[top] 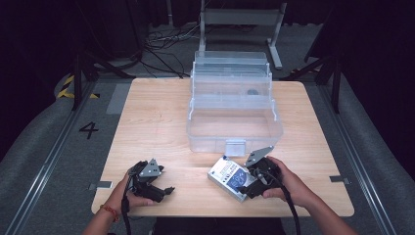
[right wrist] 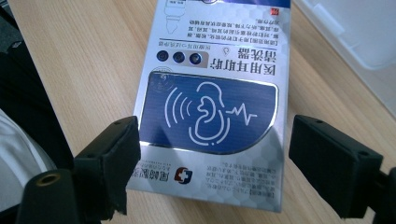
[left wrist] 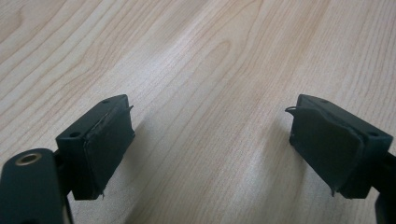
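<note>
Work in hand: getting the boxed ear-care product (top: pixel 231 177) off the table and, by the look of it, into the clear plastic storage box (top: pixel 234 128) just behind it.
Box position: it lies flat on the wooden table (top: pixel 156 122), near the front edge, close in front of the clear box's latch; not touching it as far as the high view shows.
Right gripper (top: pixel 258 182): jaws spread wide, straddling the near end of the boxed product (right wrist: pixel 212 112); in the right gripper view there are gaps between both pads and the carton's sides, so nothing is gripped yet.
Left gripper (top: pixel 155 188): wide open over bare table (left wrist: pixel 201 70), holding nothing, well apart from the carton.
Storage box: stands open, tiered trays stepped back; bottom compartment looks empty.
Done so far: the approach only, judging by how things lie.
Left to do: close on the carton, lift, place inside.
</note>
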`<control>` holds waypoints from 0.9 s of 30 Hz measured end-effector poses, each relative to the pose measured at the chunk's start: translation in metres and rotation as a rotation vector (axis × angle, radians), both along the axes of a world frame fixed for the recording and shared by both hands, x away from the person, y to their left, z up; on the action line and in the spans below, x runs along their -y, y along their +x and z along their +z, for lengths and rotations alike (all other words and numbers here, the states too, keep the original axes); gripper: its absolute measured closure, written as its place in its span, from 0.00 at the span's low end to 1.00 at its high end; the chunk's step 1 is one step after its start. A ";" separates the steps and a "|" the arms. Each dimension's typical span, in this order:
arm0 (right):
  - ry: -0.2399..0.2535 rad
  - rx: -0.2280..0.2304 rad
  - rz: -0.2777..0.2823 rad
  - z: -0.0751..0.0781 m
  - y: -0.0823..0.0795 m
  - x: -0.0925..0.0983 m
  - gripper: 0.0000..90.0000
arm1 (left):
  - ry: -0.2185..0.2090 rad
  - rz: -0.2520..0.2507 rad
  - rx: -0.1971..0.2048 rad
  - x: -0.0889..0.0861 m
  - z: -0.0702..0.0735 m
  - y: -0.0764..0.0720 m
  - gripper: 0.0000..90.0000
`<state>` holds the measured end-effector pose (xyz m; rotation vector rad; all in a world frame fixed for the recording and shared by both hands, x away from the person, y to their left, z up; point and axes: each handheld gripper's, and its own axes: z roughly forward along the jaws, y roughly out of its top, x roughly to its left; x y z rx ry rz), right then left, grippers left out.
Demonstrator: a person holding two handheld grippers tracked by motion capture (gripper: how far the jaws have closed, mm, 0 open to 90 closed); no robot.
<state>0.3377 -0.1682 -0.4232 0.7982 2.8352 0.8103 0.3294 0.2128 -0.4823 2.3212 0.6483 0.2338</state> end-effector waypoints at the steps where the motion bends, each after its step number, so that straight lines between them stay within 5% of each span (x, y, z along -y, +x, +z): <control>1: -0.003 -0.007 -0.002 -0.001 0.001 -0.001 0.19 | 0.000 0.001 0.001 0.000 0.000 0.000 0.14; 11: -0.098 -0.073 -0.009 -0.007 0.010 -0.024 0.05 | 0.000 -0.001 0.000 0.000 0.000 0.000 0.14; 18: -0.211 -0.077 -0.003 -0.015 0.012 -0.041 0.00 | 0.012 0.020 -0.009 0.003 0.001 0.000 0.14; 22: -0.228 -0.068 0.035 -0.020 0.012 -0.041 0.01 | 0.027 0.003 -0.023 0.011 0.010 0.000 0.21; 27: -0.223 -0.070 0.086 -0.019 0.006 -0.020 0.04 | -0.006 -0.039 0.049 0.029 0.042 0.001 0.20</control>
